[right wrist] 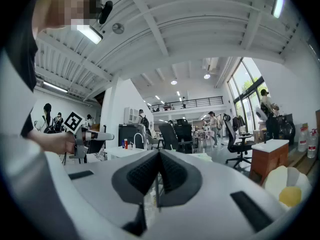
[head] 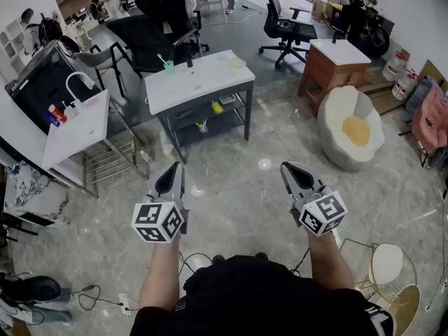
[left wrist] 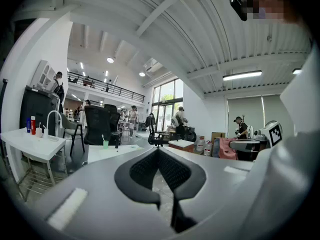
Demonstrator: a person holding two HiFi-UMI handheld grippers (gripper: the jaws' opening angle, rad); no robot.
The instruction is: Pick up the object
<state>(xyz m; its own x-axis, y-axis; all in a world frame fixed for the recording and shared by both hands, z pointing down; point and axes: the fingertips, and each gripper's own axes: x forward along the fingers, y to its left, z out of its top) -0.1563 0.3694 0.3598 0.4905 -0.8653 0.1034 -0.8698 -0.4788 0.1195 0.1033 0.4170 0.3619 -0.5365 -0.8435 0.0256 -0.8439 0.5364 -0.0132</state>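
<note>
1. Desk [head: 203, 82]: white top on a grey frame with two shelves below. All places here are given relative to it.
2. Left claw [head: 175, 177]: held over the floor in front of the desk, well apart from it. In the left gripper view the left claw [left wrist: 159, 151] has its jaws together, with nothing between them.
3. Right claw [head: 290, 176]: in front of the desk, off its right corner, jaws pointing toward it. In the right gripper view the right claw [right wrist: 159, 154] is likewise closed and empty.
4. Green cup [head: 169, 66]: upright on the desk top near the rear left edge, with a thin stick in it.
5. Pale yellow item [head: 237, 61]: on the desk top at the rear right corner.
6. Yellow item [head: 218, 108]: on the upper shelf under the desk top, too small to identify.
7. Task object: which of items 4 to 6 it is cannot be told. All lie on the desk, apart from both claws.
8. Black office chairs [head: 150, 33]: behind the desk.
9. Egg-shaped seat [head: 350, 128]: right of the desk, on the floor.
</note>
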